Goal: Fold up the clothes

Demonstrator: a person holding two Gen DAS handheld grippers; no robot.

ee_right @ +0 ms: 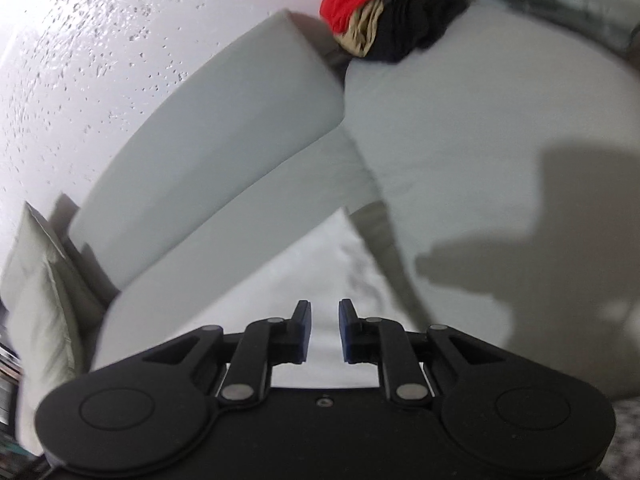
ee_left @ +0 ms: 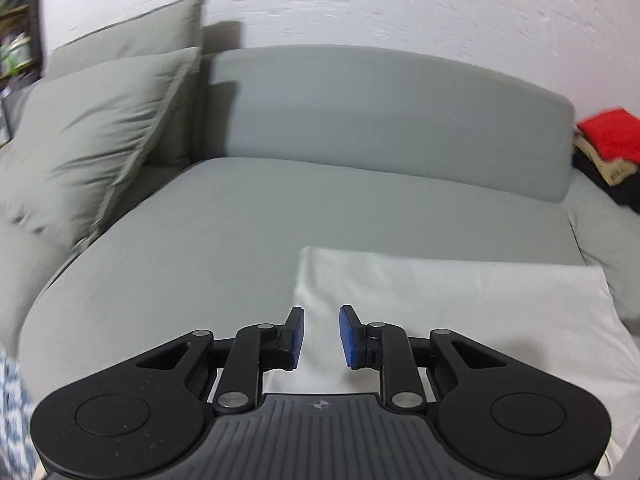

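Observation:
A folded white garment (ee_left: pixel 460 300) lies flat on the grey sofa seat (ee_left: pixel 208 240), near its front right. My left gripper (ee_left: pixel 321 314) hovers over the garment's left edge, its blue pads (ee_left: pixel 347 336) apart with nothing between them. In the right wrist view the same white garment (ee_right: pixel 324 256) lies just beyond my right gripper (ee_right: pixel 325 308). That gripper's jaws stand a narrow gap apart and hold nothing. Whether either gripper touches the cloth I cannot tell.
A heap of red, tan and black clothes (ee_right: pixel 384 12) sits at the far end of the sofa, also seen as a red heap (ee_left: pixel 608 140). Two grey cushions (ee_left: pixel 92 128) lean at the left. The grey backrest (ee_left: pixel 380 112) stands against a white wall.

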